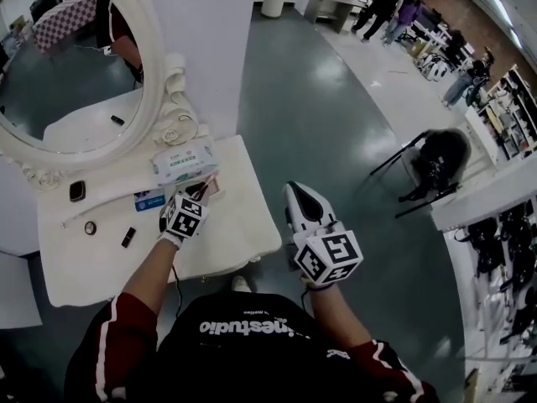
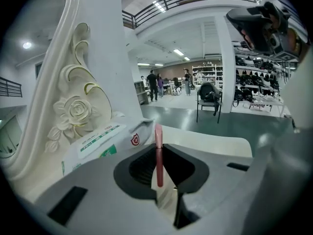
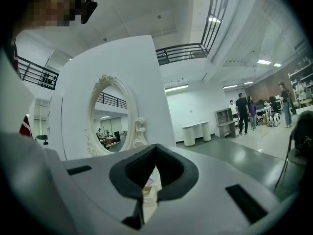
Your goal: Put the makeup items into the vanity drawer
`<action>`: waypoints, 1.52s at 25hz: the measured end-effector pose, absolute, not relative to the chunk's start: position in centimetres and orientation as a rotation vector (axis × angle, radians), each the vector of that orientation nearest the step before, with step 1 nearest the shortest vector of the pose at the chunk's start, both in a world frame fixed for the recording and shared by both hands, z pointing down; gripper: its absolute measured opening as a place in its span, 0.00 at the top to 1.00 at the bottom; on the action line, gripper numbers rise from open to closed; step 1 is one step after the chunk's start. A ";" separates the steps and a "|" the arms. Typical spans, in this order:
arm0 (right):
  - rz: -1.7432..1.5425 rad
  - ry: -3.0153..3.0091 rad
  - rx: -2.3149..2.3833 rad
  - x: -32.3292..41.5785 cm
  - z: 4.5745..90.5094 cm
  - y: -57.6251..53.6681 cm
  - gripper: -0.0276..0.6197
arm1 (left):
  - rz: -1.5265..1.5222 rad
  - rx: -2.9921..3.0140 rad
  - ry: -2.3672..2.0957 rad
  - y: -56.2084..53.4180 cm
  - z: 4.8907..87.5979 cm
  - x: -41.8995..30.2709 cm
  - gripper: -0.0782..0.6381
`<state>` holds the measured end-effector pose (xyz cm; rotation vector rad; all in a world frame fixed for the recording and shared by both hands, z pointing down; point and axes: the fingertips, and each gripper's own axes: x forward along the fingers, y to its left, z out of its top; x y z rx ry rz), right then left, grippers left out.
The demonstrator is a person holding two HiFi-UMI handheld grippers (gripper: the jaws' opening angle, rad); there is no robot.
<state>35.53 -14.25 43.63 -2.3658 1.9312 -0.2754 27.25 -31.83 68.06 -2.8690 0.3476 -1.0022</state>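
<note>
One load between two tongs: my left gripper (image 1: 201,193) has its jaws nearly together, pinched on a slim pink makeup stick (image 2: 158,156). The stick's long axis stands upright across the jaws and pokes out above them. It hangs over the back of the vanity top (image 1: 243,225), just beside the wipes pack (image 1: 185,161) and close to the mirror frame (image 2: 73,112).

My right gripper (image 1: 294,193) is shut with nothing in it, pointing out level, off the table's right edge over the floor. I judge that makes it the free hand for the drawer.

I cannot see the drawer in any view. I take it to sit under the front edge, toward me and below the stick, so the left would have to come back and down.

Only the head view shows what is left on the top: a dark compact (image 1: 77,191), a round item (image 1: 90,227), a black stick (image 1: 128,237) and a blue box (image 1: 148,201). Only the left gripper view shows the grip itself.
</note>
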 end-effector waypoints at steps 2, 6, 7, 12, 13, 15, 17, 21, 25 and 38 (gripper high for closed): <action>-0.275 1.910 -2.387 35.7 43.5 -14.0 0.95 | -1.015 -2.868 0.335 -32.3 68.3 27.5 0.83; -0.278 1.867 -2.424 36.0 43.5 -13.6 0.95 | -1.038 -2.864 0.307 -32.8 69.2 27.6 0.83; -0.280 1.857 -2.432 36.1 43.6 -13.6 0.95 | -1.044 -2.863 0.297 -32.9 69.4 27.6 0.83; -0.284 1.832 -2.462 35.6 43.8 -13.6 0.95 | -1.039 -2.864 0.281 -33.4 70.1 27.7 0.82; -0.281 1.827 -2.467 35.5 43.7 -13.6 0.95 | -1.026 -2.869 0.288 -33.5 70.1 27.7 0.82; -0.278 1.819 -2.479 35.4 43.5 -13.5 0.95 | -1.016 -2.881 0.289 -33.7 70.0 27.9 0.79; -0.276 1.811 -2.489 35.2 43.2 -13.3 0.95 | -1.022 -2.884 0.280 -33.6 70.1 27.9 0.75; -0.261 1.797 -2.507 34.7 42.6 -12.8 0.95 | -1.014 -2.889 0.273 -33.4 70.1 27.7 0.73; -0.247 1.779 -2.527 34.3 42.5 -12.1 0.95 | -1.008 -2.895 0.266 -33.3 70.3 27.7 0.73; -0.232 1.766 -2.547 31.3 41.1 -10.4 0.95 | -0.884 -2.959 0.294 -32.2 66.8 25.8 0.73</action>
